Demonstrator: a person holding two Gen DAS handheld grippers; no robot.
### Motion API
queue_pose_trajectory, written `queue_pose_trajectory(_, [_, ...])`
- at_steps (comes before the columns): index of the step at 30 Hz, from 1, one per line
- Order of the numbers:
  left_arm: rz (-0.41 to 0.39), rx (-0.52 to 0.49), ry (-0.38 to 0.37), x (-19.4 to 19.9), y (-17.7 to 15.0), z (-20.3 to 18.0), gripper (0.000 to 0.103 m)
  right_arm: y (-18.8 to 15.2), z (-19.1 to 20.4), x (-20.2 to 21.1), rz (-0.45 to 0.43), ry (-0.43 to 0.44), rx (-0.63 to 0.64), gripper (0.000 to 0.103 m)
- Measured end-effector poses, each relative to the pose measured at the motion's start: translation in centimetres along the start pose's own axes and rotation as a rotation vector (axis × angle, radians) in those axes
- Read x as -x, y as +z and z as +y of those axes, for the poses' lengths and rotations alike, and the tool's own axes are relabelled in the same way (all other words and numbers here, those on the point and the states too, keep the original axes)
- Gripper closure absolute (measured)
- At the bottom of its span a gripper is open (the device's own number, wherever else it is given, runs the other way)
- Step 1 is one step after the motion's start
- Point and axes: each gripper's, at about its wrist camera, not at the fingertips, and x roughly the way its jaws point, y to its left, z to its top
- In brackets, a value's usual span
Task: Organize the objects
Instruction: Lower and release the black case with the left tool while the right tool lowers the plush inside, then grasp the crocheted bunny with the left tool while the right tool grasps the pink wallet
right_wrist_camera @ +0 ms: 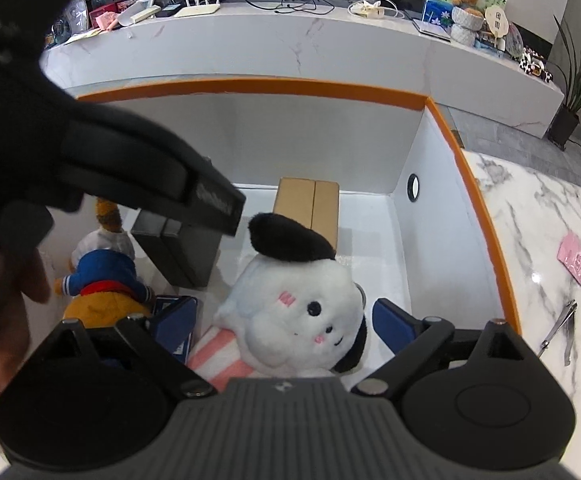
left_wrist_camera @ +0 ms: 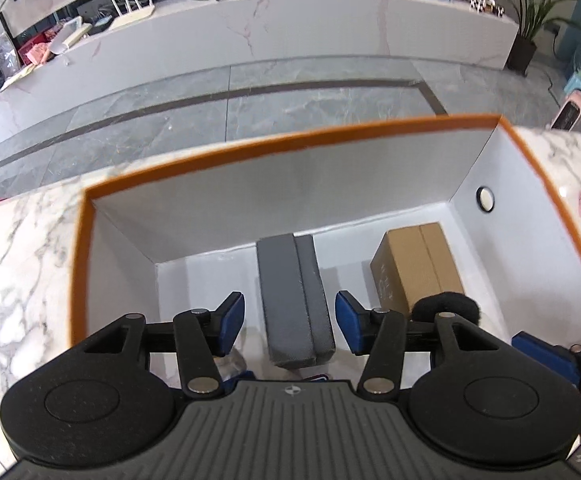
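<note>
A white box with an orange rim (left_wrist_camera: 250,152) stands on the marble table. On its floor lie a dark grey case (left_wrist_camera: 294,300), a brown carton (left_wrist_camera: 410,264) and two plush toys. My left gripper (left_wrist_camera: 290,320) reaches into the box and is open, its blue pads either side of the grey case with small gaps showing. My right gripper (right_wrist_camera: 286,322) is open wide around a white plush dog (right_wrist_camera: 298,312) with a black beret, whose head lies between the pads without being pressed. A bear in a blue jumper (right_wrist_camera: 102,276) lies left of the dog.
To the right of the box, the marble table (right_wrist_camera: 538,240) carries a pink packet (right_wrist_camera: 580,264) and nail clippers (right_wrist_camera: 558,332). A hand (right_wrist_camera: 10,320) shows at the left edge. Beyond a strip of grey floor runs a long marble counter (left_wrist_camera: 290,32) with a router, cables and ornaments.
</note>
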Motion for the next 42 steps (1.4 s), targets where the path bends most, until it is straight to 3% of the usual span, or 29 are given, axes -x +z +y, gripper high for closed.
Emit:
queue_pose_trajectory(16, [-0.046, -0.018, 0.046, 5.4, -1.5, -0.5, 0.042, -0.9, 1.5, 5.2, -0.082, 0.006, 0.004, 0.006])
queue_pose_trajectory(24, [-0.092, 0.018, 0.005, 9.9, -3.2, 0.7, 0.042, -1.5, 0.8, 8.6, -0.128, -0.007, 0.011, 0.006])
queue_pose_trajectory(30, [-0.135, 0.074, -0.012, 13.5, -6.6, 2.6, 0.041, -3.4, 0.9, 12.0, -0.173, 0.015, 0.056, 0.005])
queue_pose_trajectory(35, [-0.154, 0.126, 0.063, 15.5, -11.1, 5.0, 0.035, -5.9, 0.3, 13.8, -0.172, 0.087, 0.11, 0.005])
queue_pose_trajectory(42, [-0.086, 0.164, 0.028, 12.9, -16.7, 8.9, 0.035, -9.5, -3.0, 13.8, -0.121, 0.134, 0.071, 0.005])
